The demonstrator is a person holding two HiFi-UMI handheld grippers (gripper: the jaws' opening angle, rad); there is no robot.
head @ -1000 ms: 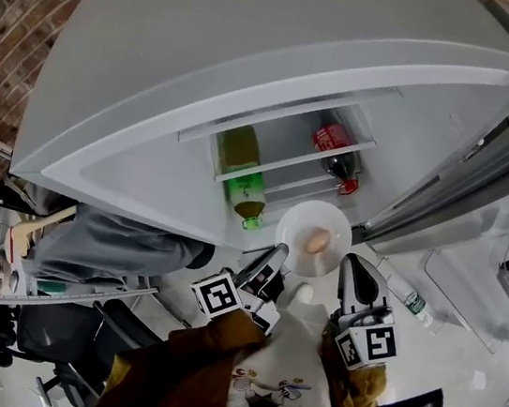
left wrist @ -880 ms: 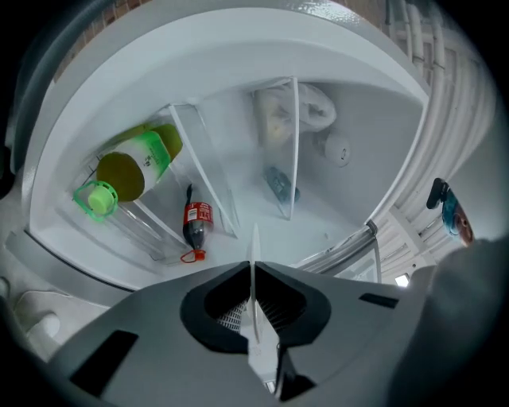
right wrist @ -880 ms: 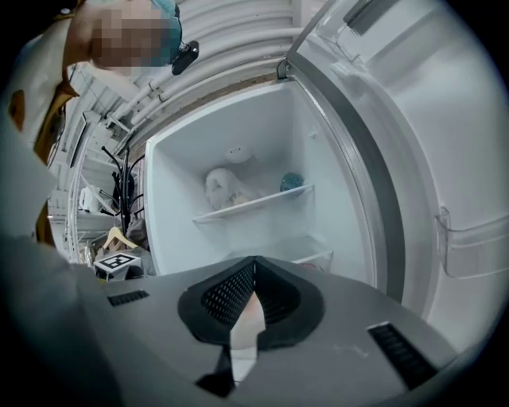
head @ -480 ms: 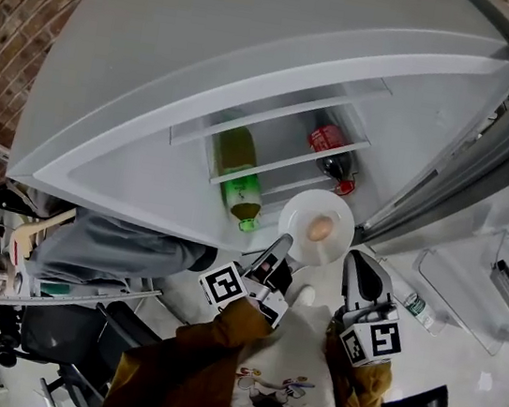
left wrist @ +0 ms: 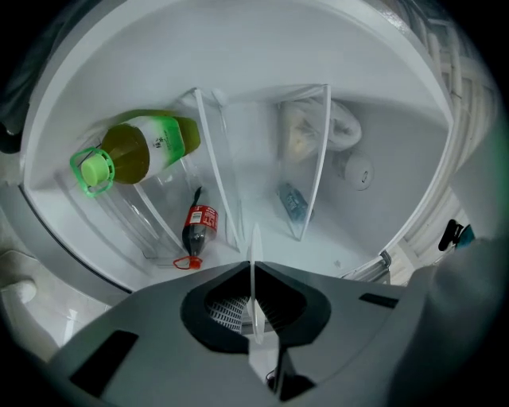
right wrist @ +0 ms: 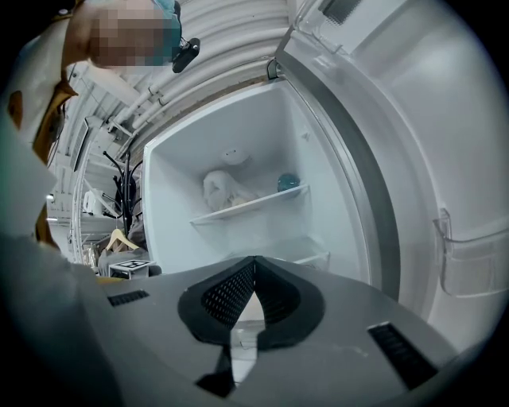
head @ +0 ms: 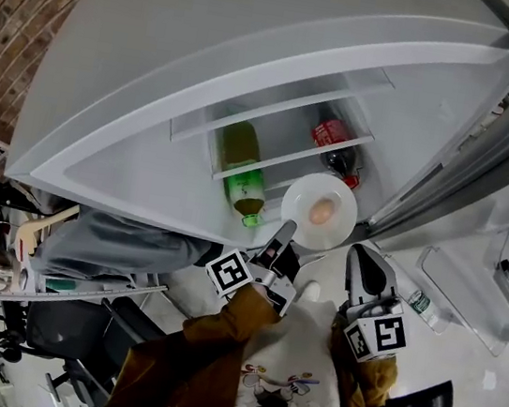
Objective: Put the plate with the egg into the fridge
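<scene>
– Head view: how is the plate oriented?
– It is held level and face up, with 1 egg near its centre. The plate is round, so no long axis is given, and the egg's axis is not resolved. The plate is held in the air just in front of the door shelf of the open fridge door, beside the cola bottle.
– What is added by the 2 gripper views?
– In the left gripper view the plate is seen edge-on as a thin line. The fridge compartment and its inner shelf are shown only in the right gripper view.
– And the tongs?
– The left gripper is pinched onto the plate's near rim. The right gripper is pressed together on nothing, near the plate but apart from it.
</scene>
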